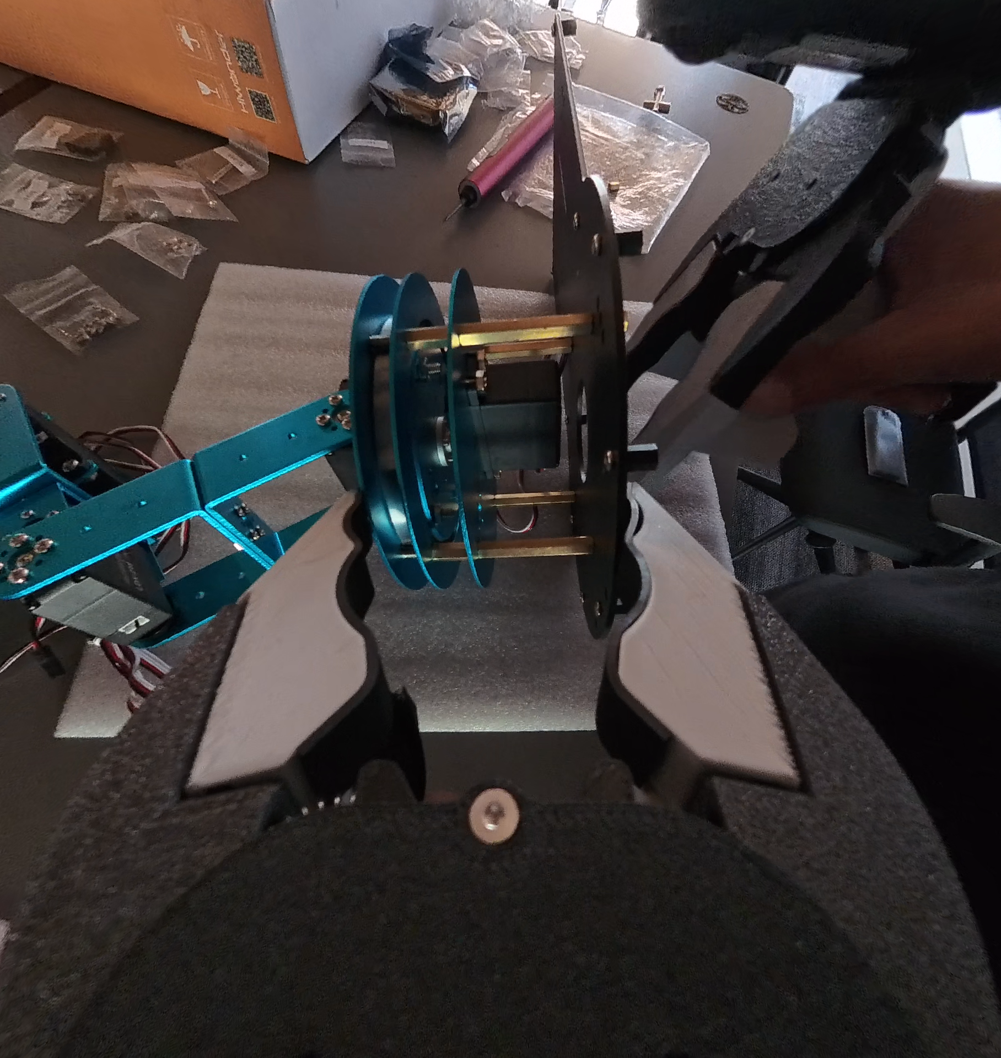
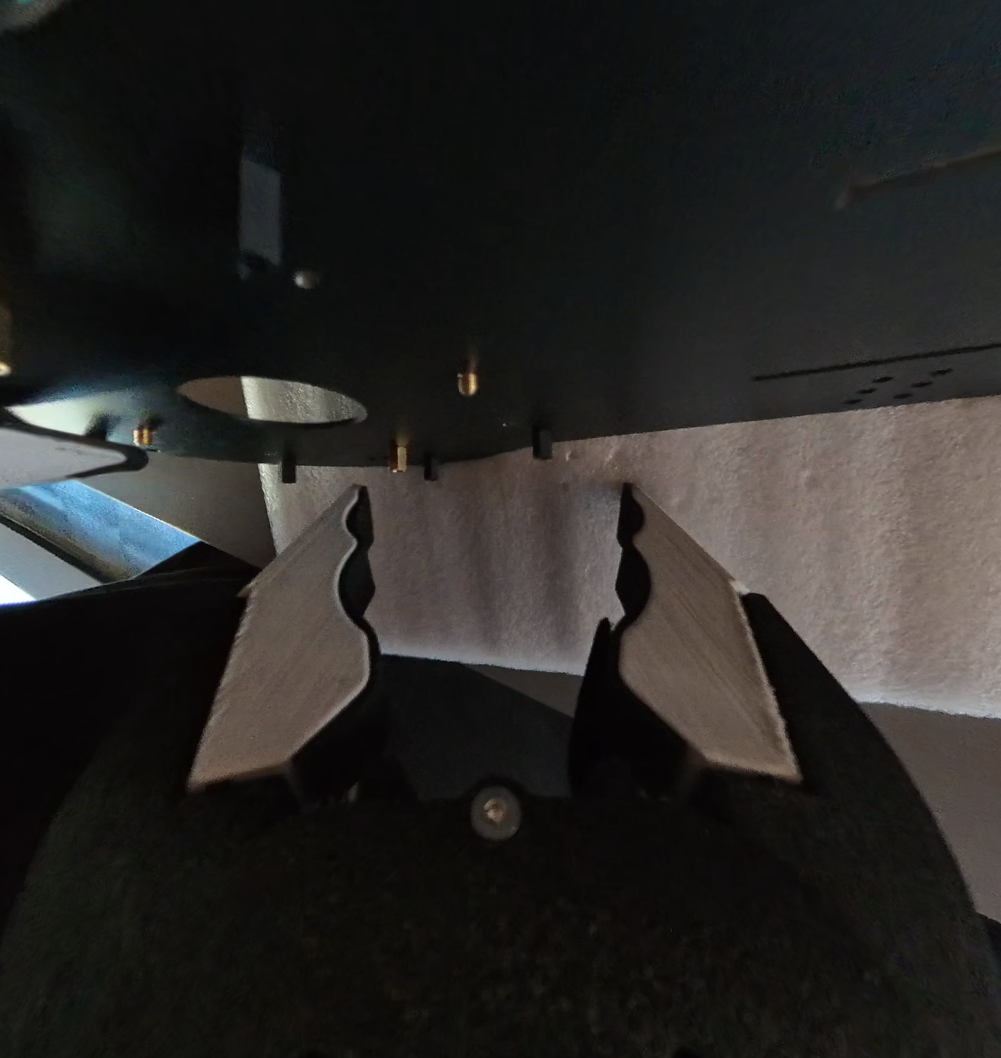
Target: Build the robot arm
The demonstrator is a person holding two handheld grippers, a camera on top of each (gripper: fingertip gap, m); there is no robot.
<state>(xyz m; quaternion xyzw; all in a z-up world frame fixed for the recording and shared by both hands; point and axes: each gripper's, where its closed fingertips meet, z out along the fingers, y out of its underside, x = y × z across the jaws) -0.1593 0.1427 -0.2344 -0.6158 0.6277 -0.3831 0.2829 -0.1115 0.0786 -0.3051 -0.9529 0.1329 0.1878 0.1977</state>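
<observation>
Dark table (image 1: 315,229), white foam sheet (image 1: 269,343) on it under a blue robot arm (image 1: 229,475) lying on its side. Left gripper (image 1: 495,509) spread, its fingertips straddling the arm's disc base, one touching the blue discs (image 1: 424,423), the other the black plate (image 1: 592,355). Right gripper (image 2: 492,498) spread, holding nothing, tips just beside the plate's underside (brass studs there). At 11 o'clock an orange-white box (image 1: 200,63) and small plastic bags (image 1: 143,194); at 12 a magenta screwdriver (image 1: 509,149). Bright window strip at 9 in the right view.
</observation>
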